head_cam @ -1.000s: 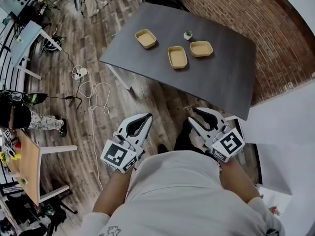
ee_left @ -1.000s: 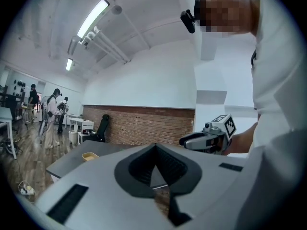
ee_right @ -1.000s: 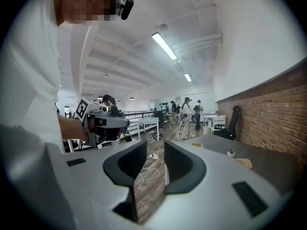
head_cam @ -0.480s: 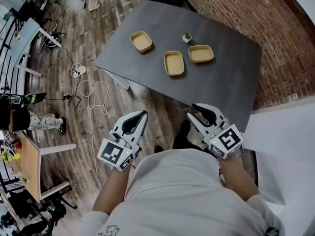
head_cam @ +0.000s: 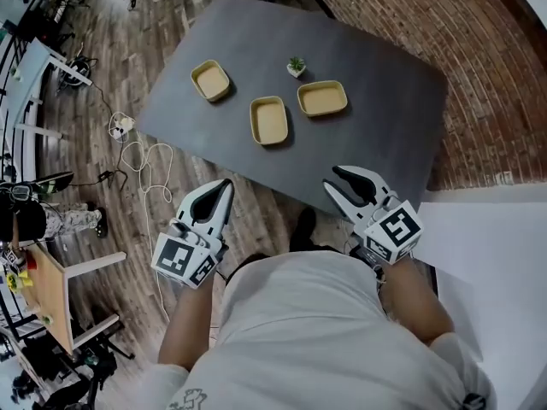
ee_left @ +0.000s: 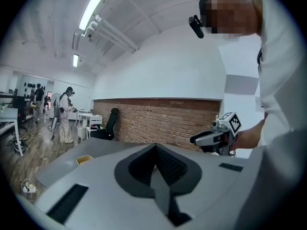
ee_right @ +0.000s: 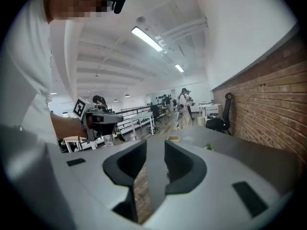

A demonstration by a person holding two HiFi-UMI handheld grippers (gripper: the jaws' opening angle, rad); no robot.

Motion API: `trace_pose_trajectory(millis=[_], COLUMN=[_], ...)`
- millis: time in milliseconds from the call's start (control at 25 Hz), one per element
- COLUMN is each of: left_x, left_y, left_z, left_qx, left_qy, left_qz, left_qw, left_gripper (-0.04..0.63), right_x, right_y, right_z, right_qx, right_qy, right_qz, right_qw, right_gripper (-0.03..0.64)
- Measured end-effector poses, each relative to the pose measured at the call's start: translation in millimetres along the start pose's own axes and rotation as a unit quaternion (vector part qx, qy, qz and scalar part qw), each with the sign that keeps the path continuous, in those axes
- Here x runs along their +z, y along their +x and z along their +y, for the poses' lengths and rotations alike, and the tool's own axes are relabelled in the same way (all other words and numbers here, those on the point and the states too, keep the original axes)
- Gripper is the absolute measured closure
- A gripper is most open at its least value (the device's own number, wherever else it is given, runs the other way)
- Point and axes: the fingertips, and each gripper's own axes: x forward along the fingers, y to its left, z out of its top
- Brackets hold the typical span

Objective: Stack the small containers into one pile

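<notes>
Approach only so far: person had stepped closer to the bench [head_cam: 385,118] vs. a sec ago, left tongs [head_cam: 226,184] clenched on nothing, right tongs [head_cam: 334,180] parted & empty, three small containers [head_cam: 268,120] lying apart on it, none stacked.

Your dark grey table [head_cam: 376,135] stands on a wood-plank floor [head_cam: 171,32]. Three shallow tan tubs lie on its top, open side up, each flat on the surface. The left container [head_cam: 210,80] sits alone towards the left edge. The middle container [head_cam: 268,120] lies nearest you, and the right container [head_cam: 322,98] is just beside it, not touching. A small potted plant [head_cam: 296,65] stands upright just beyond those two.
</notes>
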Motion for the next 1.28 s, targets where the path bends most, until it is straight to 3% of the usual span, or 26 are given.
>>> trace_pose_trajectory(millis=[560, 1280], left_x=[-2.7, -21.4], left_y=[80.6, 176.4], left_z=[-9.3, 44.4], left_qx=[-0.026, -0.059], left_qy=[-0.001, -0.028], left_qz=[0.018, 0.054], left_qw=[0.9995, 0.9964], left_gripper=[0.584, 0.584], right_x=[-8.8, -23.0], right_y=[-8.4, 55.9], right_z=[-78.4, -177.2], right_qx=[-0.033, -0.063], right_qy=[0.017, 0.036], right_qz=[0.019, 0.074], right_qw=[0.999, 0.995], right_gripper=[0.488, 0.492])
